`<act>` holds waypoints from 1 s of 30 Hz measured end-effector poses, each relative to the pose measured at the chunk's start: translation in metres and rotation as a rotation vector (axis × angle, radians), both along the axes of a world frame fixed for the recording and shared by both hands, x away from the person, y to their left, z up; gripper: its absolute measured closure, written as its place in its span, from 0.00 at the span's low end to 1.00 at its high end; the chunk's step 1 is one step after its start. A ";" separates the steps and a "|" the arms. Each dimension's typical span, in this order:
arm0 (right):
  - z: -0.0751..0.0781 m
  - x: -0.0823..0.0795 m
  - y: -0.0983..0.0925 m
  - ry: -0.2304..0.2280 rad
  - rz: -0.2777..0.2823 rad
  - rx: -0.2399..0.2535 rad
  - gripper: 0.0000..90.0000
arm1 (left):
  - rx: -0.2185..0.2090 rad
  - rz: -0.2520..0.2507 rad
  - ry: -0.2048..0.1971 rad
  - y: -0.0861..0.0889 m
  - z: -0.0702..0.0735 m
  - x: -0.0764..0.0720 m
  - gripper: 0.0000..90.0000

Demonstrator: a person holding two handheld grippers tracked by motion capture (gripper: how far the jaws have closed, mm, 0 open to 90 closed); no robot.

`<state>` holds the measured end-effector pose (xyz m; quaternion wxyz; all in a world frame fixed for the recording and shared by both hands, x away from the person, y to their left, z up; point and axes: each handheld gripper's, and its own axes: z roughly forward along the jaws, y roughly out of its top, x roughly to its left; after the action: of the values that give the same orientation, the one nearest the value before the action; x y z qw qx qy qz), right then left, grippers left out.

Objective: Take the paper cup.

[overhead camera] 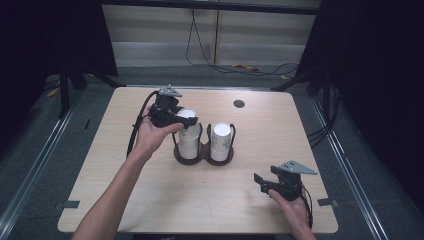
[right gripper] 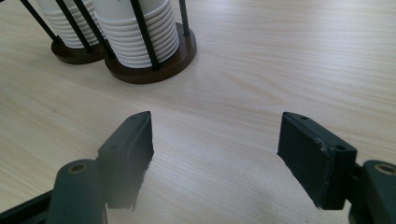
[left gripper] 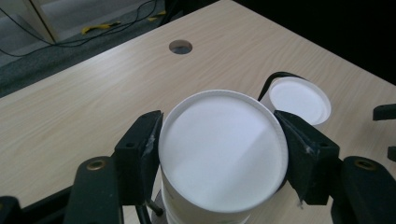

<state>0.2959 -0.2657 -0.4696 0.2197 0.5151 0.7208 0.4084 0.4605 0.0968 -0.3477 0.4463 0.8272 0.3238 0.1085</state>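
Two stacks of white paper cups stand bottom-up in a twin holder (overhead camera: 202, 159) with black wire rails and brown round bases, at the middle of the table. My left gripper (overhead camera: 184, 120) comes in from the left, shut on the top cup (overhead camera: 187, 115) of the left stack. In the left gripper view its jaws press on both sides of that cup (left gripper: 219, 140), and the right stack (left gripper: 299, 99) stands just beyond. My right gripper (overhead camera: 261, 182) rests low near the table's front right, open, well apart from the holder. Bare table lies between its fingers (right gripper: 126, 149).
The wooden table (overhead camera: 125, 190) has a round cable hole (overhead camera: 239, 104) behind the holder. In the right gripper view the holder's base (right gripper: 154, 70) and the nearer cup stack (right gripper: 144, 37) lie ahead to the left. Cables run over the floor beyond the far edge.
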 end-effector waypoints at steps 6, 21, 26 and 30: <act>0.000 0.000 0.000 -0.002 0.002 -0.002 0.30 | -0.025 -0.003 -0.018 0.003 0.004 -0.003 0.39; 0.000 0.000 0.000 0.001 -0.002 -0.003 0.30 | -0.073 0.006 -0.046 0.007 0.016 -0.006 0.40; 0.000 0.000 0.000 0.000 0.000 -0.002 0.30 | -0.123 -0.016 -0.042 0.011 0.019 -0.007 0.40; 0.000 0.000 0.000 0.003 -0.002 0.003 0.30 | -0.154 -0.018 -0.071 0.016 0.026 -0.010 0.40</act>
<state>0.2962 -0.2656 -0.4698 0.2183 0.5166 0.7201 0.4087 0.4508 0.1125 -0.3214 0.5207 0.7889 0.3078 0.1085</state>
